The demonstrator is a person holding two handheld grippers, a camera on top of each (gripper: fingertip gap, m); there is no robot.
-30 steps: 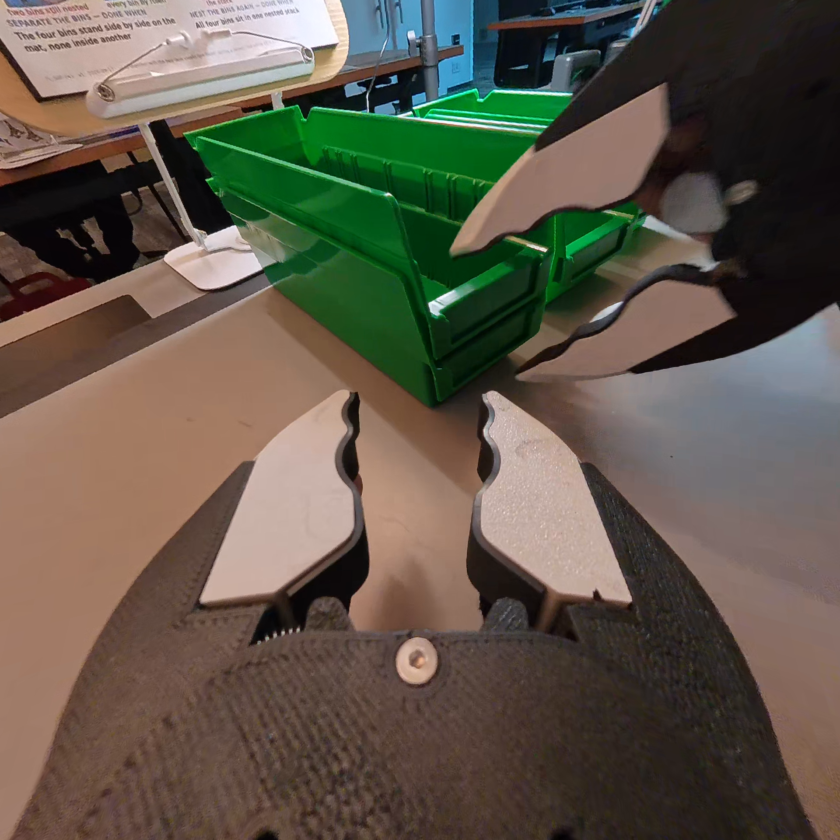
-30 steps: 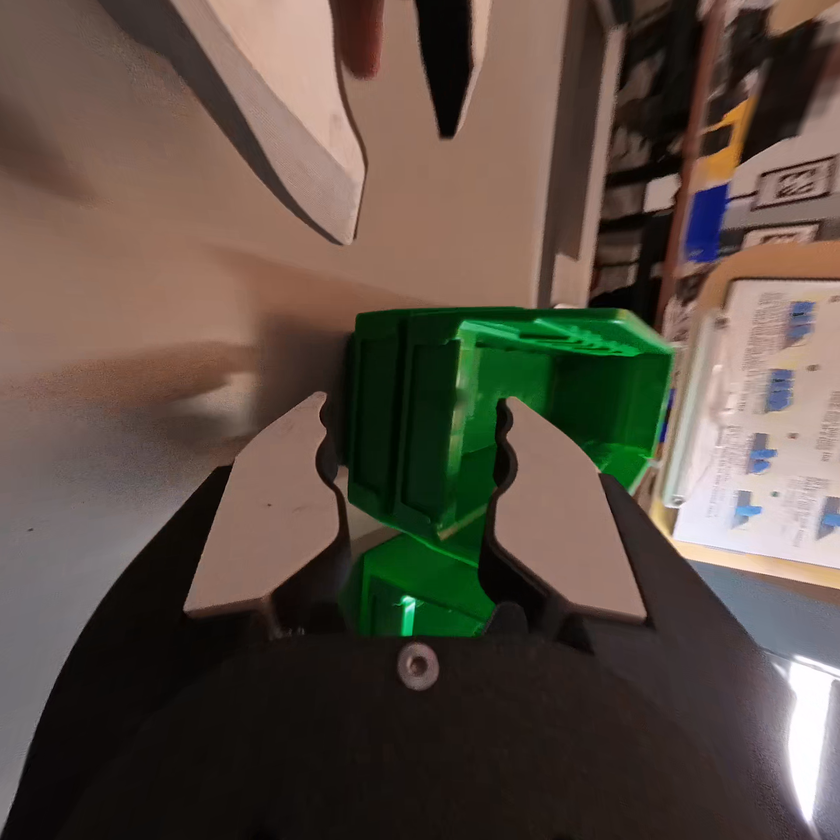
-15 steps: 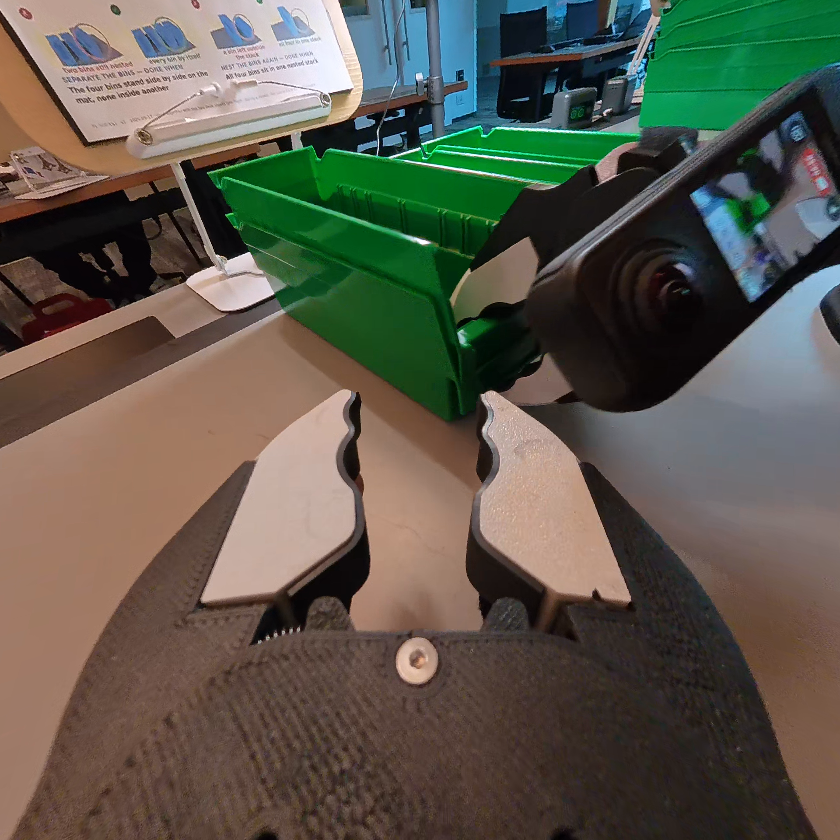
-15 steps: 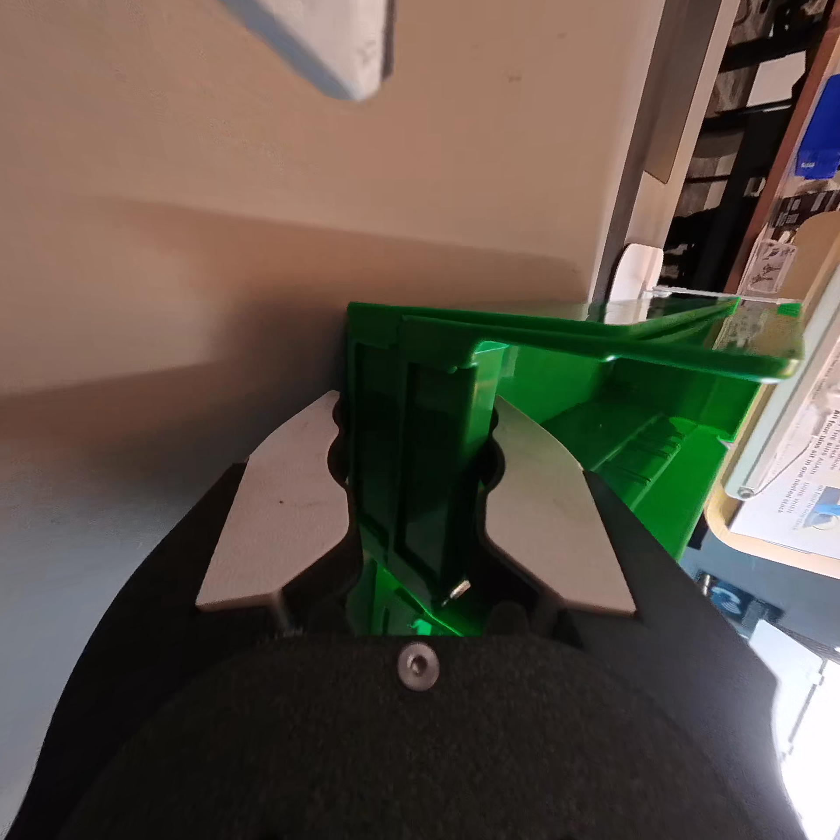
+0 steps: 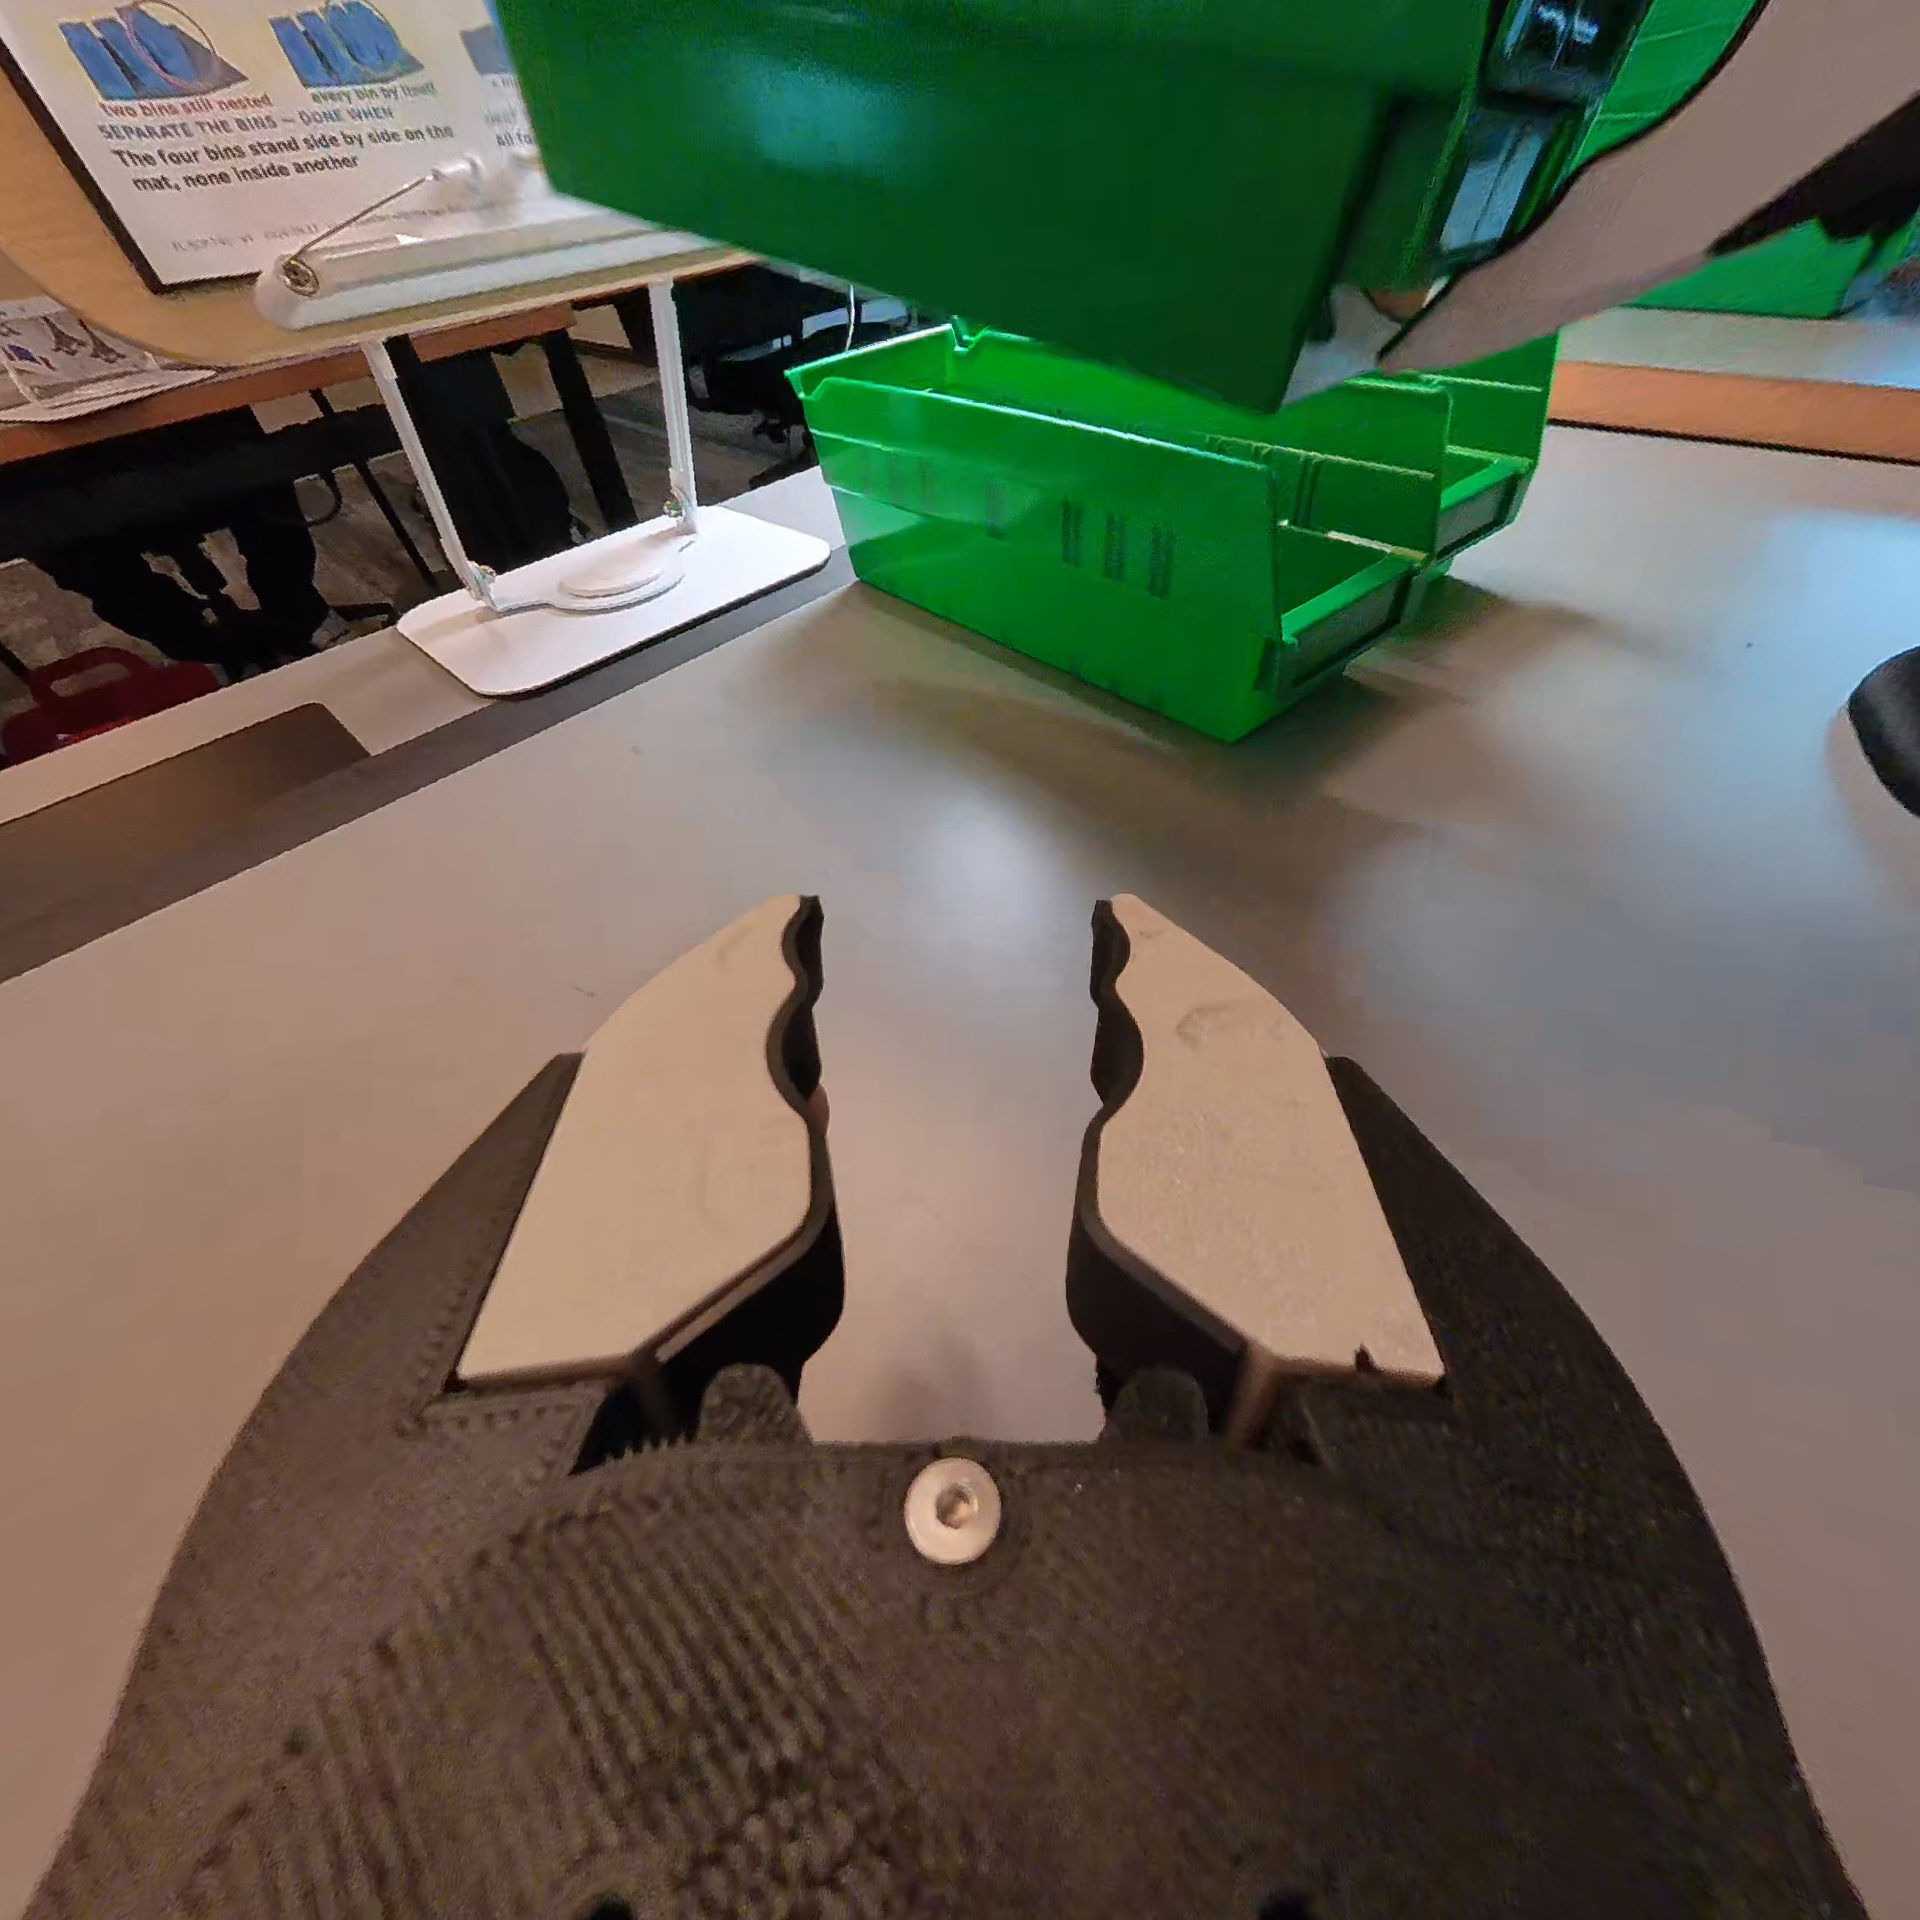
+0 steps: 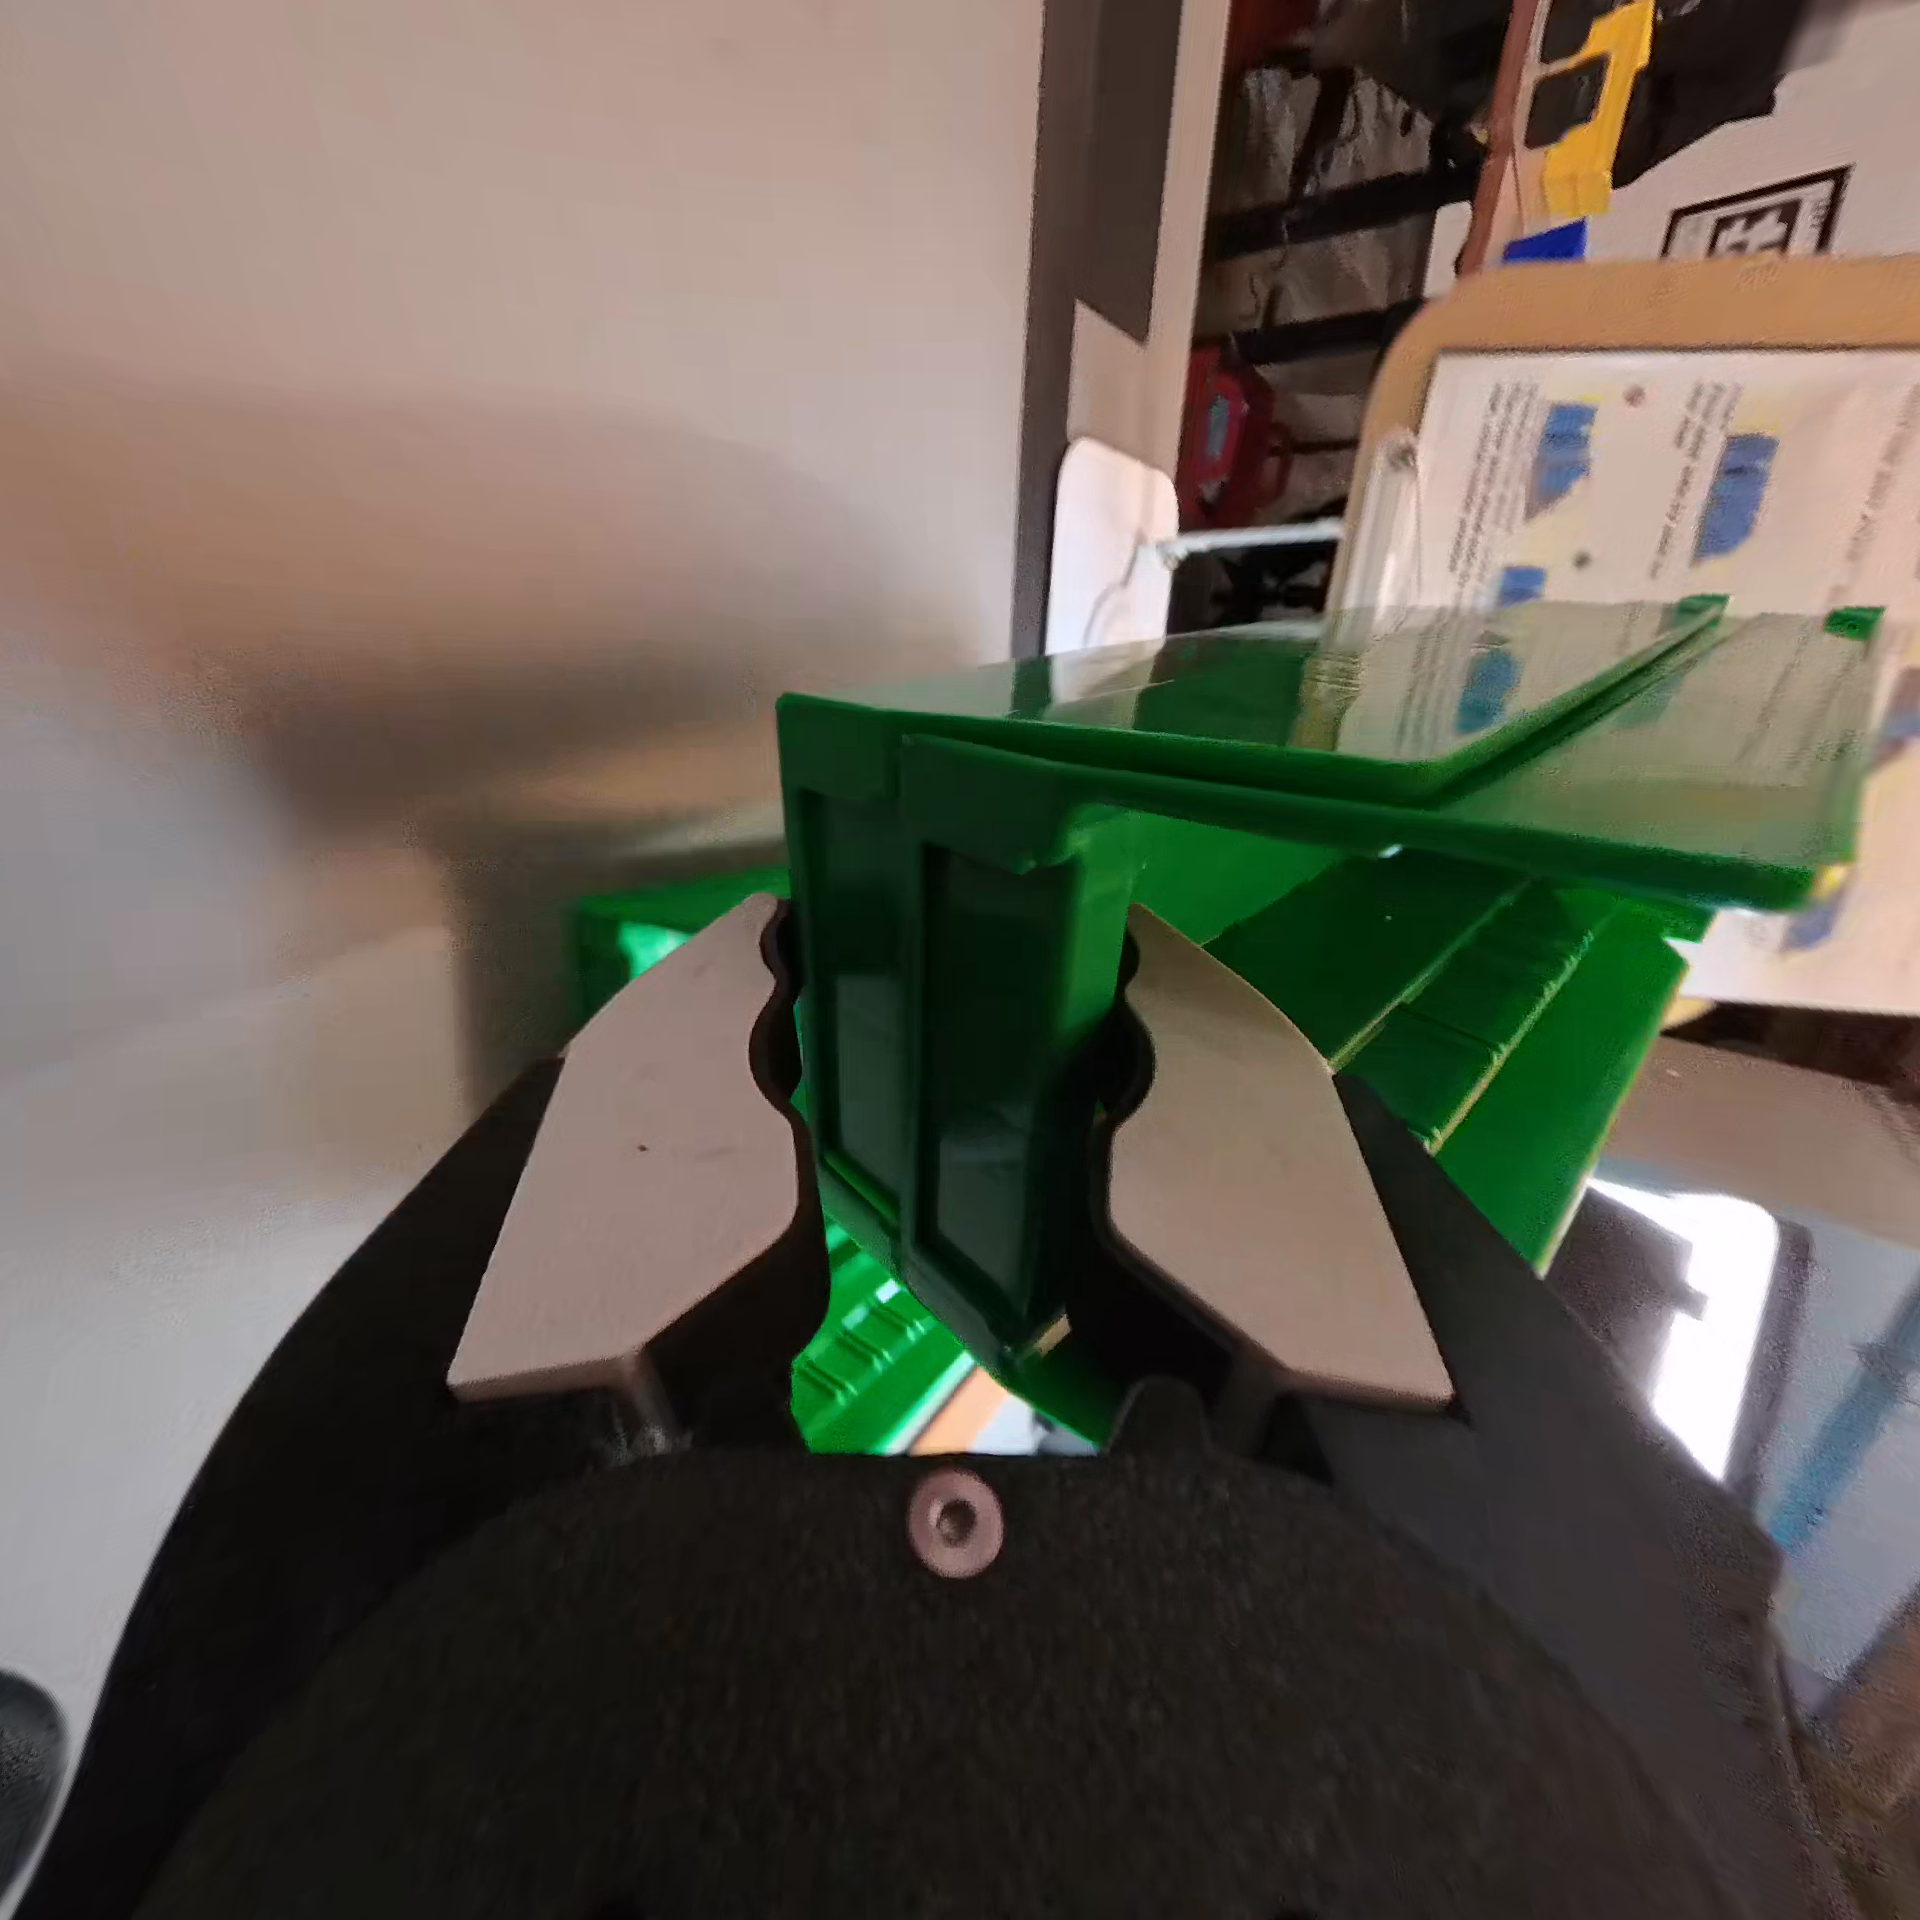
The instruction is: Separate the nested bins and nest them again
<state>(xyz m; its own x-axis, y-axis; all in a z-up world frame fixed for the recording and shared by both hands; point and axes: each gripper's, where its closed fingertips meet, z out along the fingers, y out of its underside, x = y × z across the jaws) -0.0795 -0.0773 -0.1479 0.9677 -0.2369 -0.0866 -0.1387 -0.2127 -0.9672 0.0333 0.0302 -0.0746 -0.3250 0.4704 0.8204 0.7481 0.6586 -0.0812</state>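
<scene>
Your right tongs (image 6: 951, 1049) were pinching the front lips of two green bins (image 6: 966, 1039) at once, holding the nested pair in the air above the other bins (image 5: 1143, 540) on the worktop (image 5: 1039, 831). Left tongs (image 5: 951, 997) hung spread, holding nothing. Risk: the outer bin could've slipped off and dropped, since nothing steadied it. Smooth grey worktop, instruction board on a white stand (image 5: 613, 603), cluttered office behind.

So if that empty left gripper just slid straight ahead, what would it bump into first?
Probably nothing at first: the left gripper points over bare table. Farther on, the green bins on the table sit slightly right of its line; depth is unclear.
</scene>
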